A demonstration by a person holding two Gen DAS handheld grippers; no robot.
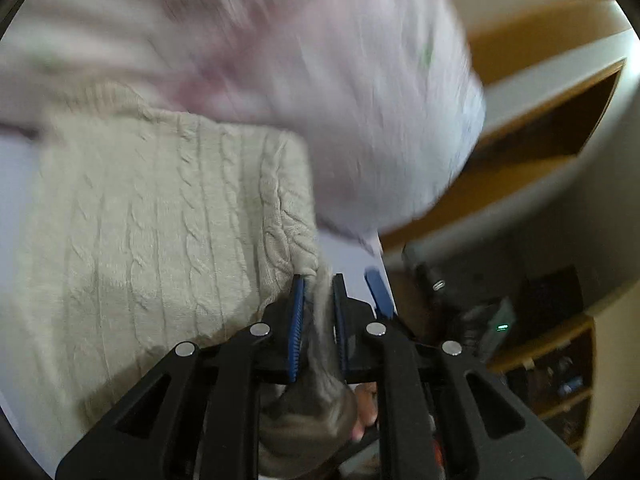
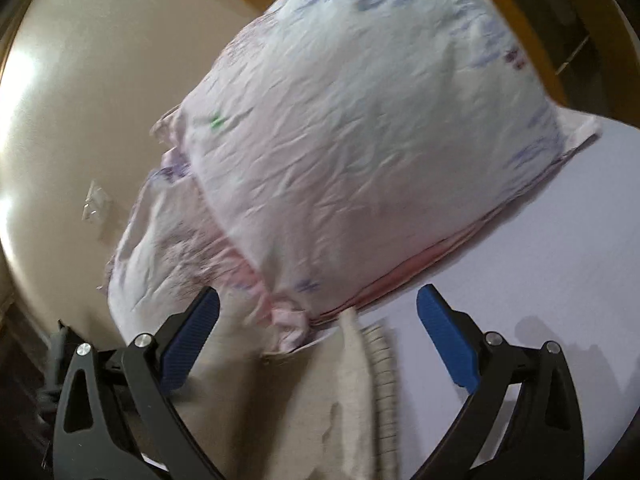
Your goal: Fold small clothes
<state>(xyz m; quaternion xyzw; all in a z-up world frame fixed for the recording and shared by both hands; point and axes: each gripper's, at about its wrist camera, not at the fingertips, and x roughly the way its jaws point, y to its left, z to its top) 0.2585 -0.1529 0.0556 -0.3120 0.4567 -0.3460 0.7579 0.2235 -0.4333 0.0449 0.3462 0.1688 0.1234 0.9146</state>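
A cream cable-knit sweater (image 1: pixel 160 220) lies spread on the pale lavender table (image 1: pixel 16 168). My left gripper (image 1: pixel 319 304) is shut on a bunched edge of the sweater at its right side. A pale pink printed garment (image 1: pixel 340 80) lies blurred beyond the sweater. In the right wrist view the same pink garment (image 2: pixel 360 140) is heaped on the table (image 2: pixel 540 280), and the sweater's ribbed edge (image 2: pixel 376 380) lies between the fingers of my right gripper (image 2: pixel 318 332), which is open and empty.
Wooden shelving (image 1: pixel 560 120) stands to the right beyond the table edge, with a lower shelf unit holding small items (image 1: pixel 560 380). A cream wall (image 2: pixel 80 120) is behind the table in the right wrist view.
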